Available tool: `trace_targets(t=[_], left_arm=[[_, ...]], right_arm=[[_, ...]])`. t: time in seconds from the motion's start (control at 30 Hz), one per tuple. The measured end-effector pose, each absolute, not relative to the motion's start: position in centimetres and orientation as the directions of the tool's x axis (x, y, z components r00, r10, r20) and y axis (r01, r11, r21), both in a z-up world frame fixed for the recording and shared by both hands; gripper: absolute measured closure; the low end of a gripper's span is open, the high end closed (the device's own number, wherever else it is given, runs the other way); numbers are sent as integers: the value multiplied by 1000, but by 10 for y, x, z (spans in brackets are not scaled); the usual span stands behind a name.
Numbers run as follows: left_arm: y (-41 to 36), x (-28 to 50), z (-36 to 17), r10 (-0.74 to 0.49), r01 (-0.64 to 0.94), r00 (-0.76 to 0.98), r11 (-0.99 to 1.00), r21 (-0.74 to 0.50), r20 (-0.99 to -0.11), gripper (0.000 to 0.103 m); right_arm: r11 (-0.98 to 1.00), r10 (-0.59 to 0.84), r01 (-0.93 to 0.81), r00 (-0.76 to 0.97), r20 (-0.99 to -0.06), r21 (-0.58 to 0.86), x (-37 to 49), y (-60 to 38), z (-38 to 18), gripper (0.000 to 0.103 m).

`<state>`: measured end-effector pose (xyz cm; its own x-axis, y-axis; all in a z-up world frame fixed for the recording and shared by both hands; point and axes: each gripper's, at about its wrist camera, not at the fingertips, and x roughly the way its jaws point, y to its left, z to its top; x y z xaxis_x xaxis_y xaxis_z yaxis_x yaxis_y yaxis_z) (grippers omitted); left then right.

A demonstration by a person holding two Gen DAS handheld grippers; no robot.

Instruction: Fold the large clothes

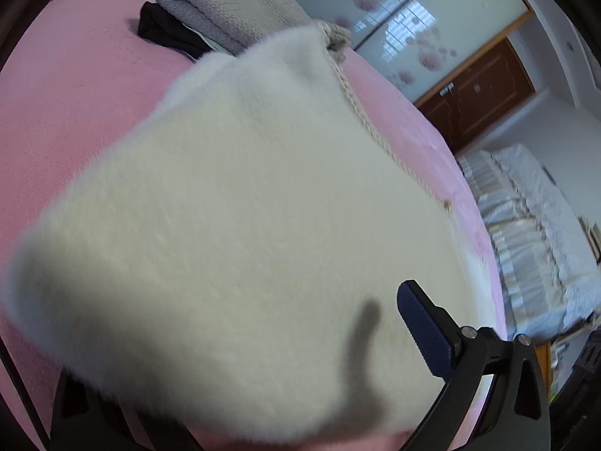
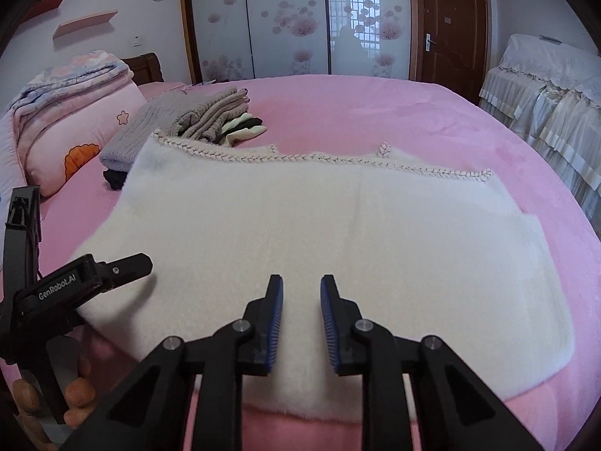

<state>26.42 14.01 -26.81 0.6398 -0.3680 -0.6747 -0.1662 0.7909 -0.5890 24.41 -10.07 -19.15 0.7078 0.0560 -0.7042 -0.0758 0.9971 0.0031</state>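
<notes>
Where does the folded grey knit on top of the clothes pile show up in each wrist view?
Left wrist: grey knit at top centre, beyond the white garment.
Right wrist: upper left, behind the garment's braided edge.
Shared landmark: flowered wardrobe doors.

A fluffy white garment (image 2: pixel 319 225), edged with a cream braided trim (image 2: pixel 300 158), lies on a plain pink bed cover (image 2: pixel 413 120). Beyond the garment's far left corner sits a stack of folded clothes (image 2: pixel 210 116): grey and beige knits over white and black pieces. Left of the garment, a pink pillow (image 2: pixel 75 139) carries an orange flower print, under a pale floral quilt (image 2: pixel 67 75). Behind the garment, frosted wardrobe doors (image 2: pixel 293 18) show pink blossom patterns beside a dark brown door (image 2: pixel 450 26). The right tool (image 2: pixel 301 297) is black with blue ribbed pads (image 2: pixel 277 323).
</notes>
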Motion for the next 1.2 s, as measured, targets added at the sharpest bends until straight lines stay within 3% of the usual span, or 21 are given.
trace_targets(t=[0.07,0.1,0.13,0.23,0.37,0.4,0.63,0.83,1.03,1.13,1.2], left_arm=[[146,267,-266,-335,-205,655,784,-586,-677,26],[146,268,-267,-308,-226,656,791,-569,-689,47],[145,267,-266,-303,-222,660,795,-564,-688,57],[139,263,-253,-275,-217,680,811,-544,-680,71],[117,257,-220,-194,-166,730,880,-446,-655,76],[110,254,-208,-188,-139,754,891,-432,-629,83],[62,240,-136,-236,37,817,932,-361,-526,83],[-25,237,-102,-355,213,791,923,-321,-499,83],[-129,239,-125,-484,360,683,875,-325,-547,83],[-190,246,-171,-502,409,571,860,-306,-649,83],[-221,245,-201,-452,420,544,876,-237,-707,83]], right_arm=[[997,42,-76,709,-704,-17,257,-97,-195,90],[996,42,-81,702,-711,-21,263,-96,-199,91],[995,42,-92,682,-730,-29,270,-93,-207,92],[993,30,-107,656,-754,-53,277,-89,-230,92],[994,49,-106,660,-749,-29,273,-93,-233,91],[994,67,-107,653,-754,-4,274,-96,-233,91],[981,195,-120,599,-777,154,283,-114,-232,91],[885,412,-39,527,-743,463,282,-178,-219,93],[945,60,203,663,-746,256,215,-287,-183,93],[926,-27,304,642,-767,222,183,-335,-186,92],[912,-51,351,608,-792,211,167,-356,-193,92]])
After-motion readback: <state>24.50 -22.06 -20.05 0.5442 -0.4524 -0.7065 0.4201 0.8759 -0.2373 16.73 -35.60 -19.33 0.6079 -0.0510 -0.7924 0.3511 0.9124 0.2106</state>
